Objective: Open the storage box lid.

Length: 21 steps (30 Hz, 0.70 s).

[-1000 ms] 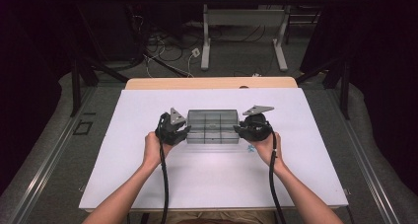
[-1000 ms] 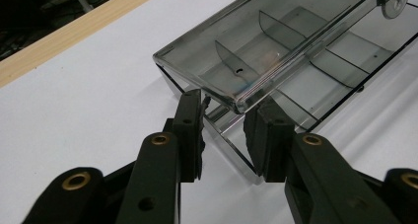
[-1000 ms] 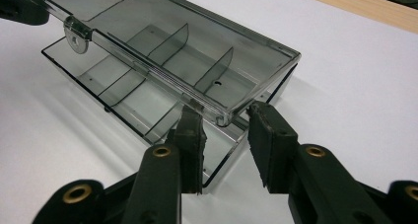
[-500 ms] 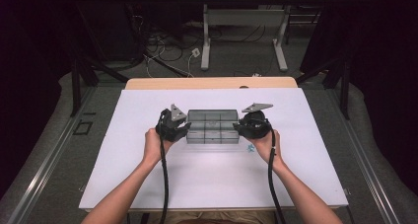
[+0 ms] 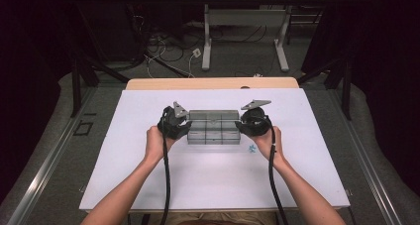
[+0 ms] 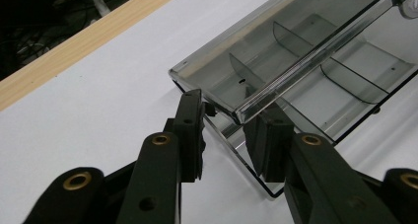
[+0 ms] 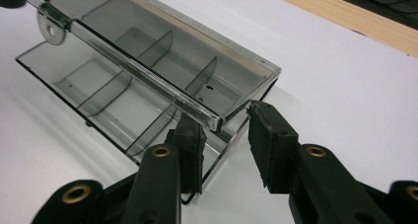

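1. Box (image 5: 213, 127): clear smoky plastic organiser with dividers, lying on the white table (image 5: 148, 185) just beyond centre; lid (image 6: 315, 56) half raised, tilted over the base.
2. Left gripper (image 5: 174, 125): at the box's 9 o'clock end; in the left gripper view (image 6: 224, 130) its jaws straddle the lid's near corner, one pad outside, one under the lid edge; a gap shows on the outer side, so I cannot tell whether it is clamping the lid or just bracketing it.
3. Right gripper (image 5: 251, 123): at the box's 3 o'clock end; in the right gripper view (image 7: 224, 130) the lid corner sits between the jaws; the inner pad is under the lid edge, the outer pad just clear of the corner; firm grip or not, cannot tell.
4. Small blue bit (image 5: 252, 148) on the table at 5 o'clock from the box, just beside the right hand (image 5: 267, 140).
5. Wood strip (image 5: 213, 83) runs along the table's 12 o'clock edge.
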Motion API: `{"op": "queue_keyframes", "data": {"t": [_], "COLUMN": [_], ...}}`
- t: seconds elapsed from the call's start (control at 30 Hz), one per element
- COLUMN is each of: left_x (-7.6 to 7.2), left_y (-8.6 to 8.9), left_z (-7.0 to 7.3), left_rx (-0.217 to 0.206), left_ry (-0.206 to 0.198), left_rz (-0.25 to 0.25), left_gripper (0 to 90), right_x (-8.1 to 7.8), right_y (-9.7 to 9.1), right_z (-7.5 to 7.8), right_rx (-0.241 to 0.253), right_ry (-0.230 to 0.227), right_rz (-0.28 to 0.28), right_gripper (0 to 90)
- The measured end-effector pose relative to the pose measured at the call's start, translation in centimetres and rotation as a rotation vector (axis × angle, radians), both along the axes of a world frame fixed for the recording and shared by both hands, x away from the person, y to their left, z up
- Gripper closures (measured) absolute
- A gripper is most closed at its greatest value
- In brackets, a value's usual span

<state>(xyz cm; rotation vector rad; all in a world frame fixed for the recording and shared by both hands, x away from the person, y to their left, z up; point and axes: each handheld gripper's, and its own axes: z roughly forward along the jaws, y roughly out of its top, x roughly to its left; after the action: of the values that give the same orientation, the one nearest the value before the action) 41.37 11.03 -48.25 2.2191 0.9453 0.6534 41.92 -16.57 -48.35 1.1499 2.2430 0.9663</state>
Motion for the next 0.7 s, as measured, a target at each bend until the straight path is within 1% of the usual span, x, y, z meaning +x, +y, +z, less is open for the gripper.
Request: {"op": "queue_keyframes", "data": {"t": [0.03,0.07,0.1,0.13,0.2,0.23,0.33,0.37,0.4,0.47,0.5,0.53,0.57,0.7], "left_x": [0.0,0.0,0.1,0.1,0.4,0.4,0.7,0.9,1.0,1.3,1.4,1.6,1.8,2.4], "left_y": [-0.1,-0.2,-0.2,-0.3,-0.3,-0.3,-0.4,-0.5,-0.5,-0.5,-0.5,-0.6,-0.6,-0.7], "left_z": [0.1,0.2,0.4,0.4,0.6,0.6,0.9,1.0,1.1,1.3,1.5,1.6,1.6,2.0], "left_rx": [0.012,0.011,0.025,0.019,0.021,0.023,0.041,0.047,0.051,0.043,0.046,0.051,0.058,0.059], "left_ry": [-0.001,-0.009,-0.002,-0.001,0.0,-0.003,0.003,-0.002,0.008,0.01,0.02,0.015,0.01,0.025], "left_rz": [-0.003,0.002,-0.003,0.003,0.002,0.002,0.002,-0.001,-0.002,0.001,0.002,0.002,-0.003,0.0], "left_gripper": [68.5,68.4,68.4,68.4,68.7,69.1,69.9,70.1,70.2,71.2,72.0,72.9,73.5,75.1], "right_x": [0.1,0.2,0.3,0.4,0.7,0.9,1.4,1.4,1.6,1.8,1.9,2.0,2.1,2.6], "right_y": [0.1,0.1,0.2,0.2,0.2,0.1,0.2,0.3,0.3,0.5,0.5,0.5,0.5,0.7], "right_z": [0.1,0.2,0.3,0.5,0.7,0.8,1.0,1.2,1.2,1.4,1.5,1.6,1.7,2.1], "right_rx": [-0.008,-0.01,-0.011,-0.021,-0.02,-0.03,-0.025,-0.03,-0.041,-0.055,-0.058,-0.06,-0.067,-0.077], "right_ry": [0.005,0.003,0.008,0.007,0.019,0.027,0.033,0.041,0.04,0.039,0.045,0.042,0.049,0.054], "right_rz": [-0.004,-0.004,-0.003,-0.004,0.001,0.001,0.004,-0.001,0.002,0.002,-0.001,0.004,0.001,-0.001], "right_gripper": [67.1,67.2,67.3,67.4,67.7,68.3,68.3,68.3,68.4,68.6,68.8,69.1,69.7,71.4]}}
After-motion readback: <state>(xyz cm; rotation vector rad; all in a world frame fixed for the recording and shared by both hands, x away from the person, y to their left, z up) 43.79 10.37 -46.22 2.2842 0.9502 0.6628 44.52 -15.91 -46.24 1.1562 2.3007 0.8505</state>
